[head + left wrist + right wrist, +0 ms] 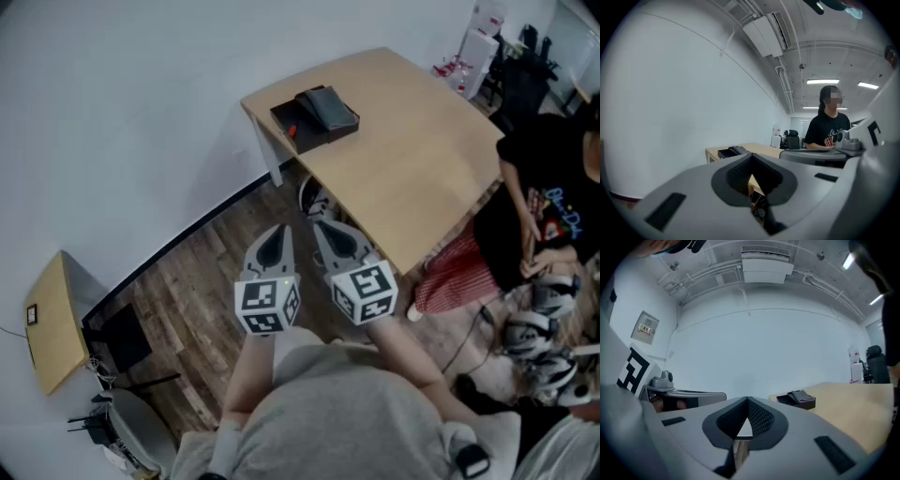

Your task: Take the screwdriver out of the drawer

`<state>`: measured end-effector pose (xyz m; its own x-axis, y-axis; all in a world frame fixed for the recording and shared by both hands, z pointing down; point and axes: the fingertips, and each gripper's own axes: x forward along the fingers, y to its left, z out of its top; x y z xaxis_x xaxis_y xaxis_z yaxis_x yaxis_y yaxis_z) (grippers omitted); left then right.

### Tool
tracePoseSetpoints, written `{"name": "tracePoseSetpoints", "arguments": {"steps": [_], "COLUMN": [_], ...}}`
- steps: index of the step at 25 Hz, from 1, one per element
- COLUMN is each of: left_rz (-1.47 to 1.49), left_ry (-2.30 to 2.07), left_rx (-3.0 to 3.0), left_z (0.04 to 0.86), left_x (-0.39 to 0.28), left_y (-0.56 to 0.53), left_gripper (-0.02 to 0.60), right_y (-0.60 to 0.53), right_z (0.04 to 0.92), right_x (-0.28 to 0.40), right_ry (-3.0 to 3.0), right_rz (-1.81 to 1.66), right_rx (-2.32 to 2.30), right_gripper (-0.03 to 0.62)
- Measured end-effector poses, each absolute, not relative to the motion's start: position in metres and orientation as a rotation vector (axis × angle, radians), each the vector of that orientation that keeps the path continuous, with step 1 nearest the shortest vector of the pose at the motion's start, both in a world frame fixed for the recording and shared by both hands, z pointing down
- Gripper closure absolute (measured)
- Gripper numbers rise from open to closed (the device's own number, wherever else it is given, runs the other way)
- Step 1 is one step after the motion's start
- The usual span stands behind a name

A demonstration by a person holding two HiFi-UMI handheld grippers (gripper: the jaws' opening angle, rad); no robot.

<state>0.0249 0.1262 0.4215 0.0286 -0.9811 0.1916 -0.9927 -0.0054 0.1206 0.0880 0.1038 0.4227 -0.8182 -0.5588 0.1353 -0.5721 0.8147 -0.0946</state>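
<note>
Left gripper [278,234], right gripper [328,234] side by side, fingers pressed together, empty; drawer [314,117] on table [412,169], well apart.

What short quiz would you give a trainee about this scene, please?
1. True or false: the black box stands on the floor.
2. Choose one. The right gripper is: A) open, B) shut and empty, C) shut on a screwdriver.
3. Fill the gap: the small thing at the box's edge is ___ in colour.

Key: 1 false, it stands on the table. 2 B. 3 red.
</note>
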Motion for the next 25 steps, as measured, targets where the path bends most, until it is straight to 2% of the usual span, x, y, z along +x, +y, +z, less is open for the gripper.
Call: {"name": "tracePoseSetpoints", "arguments": {"steps": [25], "left_rz": [0.079], "left_ry": [-2.044], "left_rx": [2.042], "left_z": [0.424], "left_x": [0.038], "left_y": [0.132], "left_gripper": [0.581], "right_y": [0.099], "right_z": [0.425], "right_x": [0.1], "right_ry": [-2.896], "right_rz": [0.237], "right_rx": [0.912], "right_gripper": [0.595]}}
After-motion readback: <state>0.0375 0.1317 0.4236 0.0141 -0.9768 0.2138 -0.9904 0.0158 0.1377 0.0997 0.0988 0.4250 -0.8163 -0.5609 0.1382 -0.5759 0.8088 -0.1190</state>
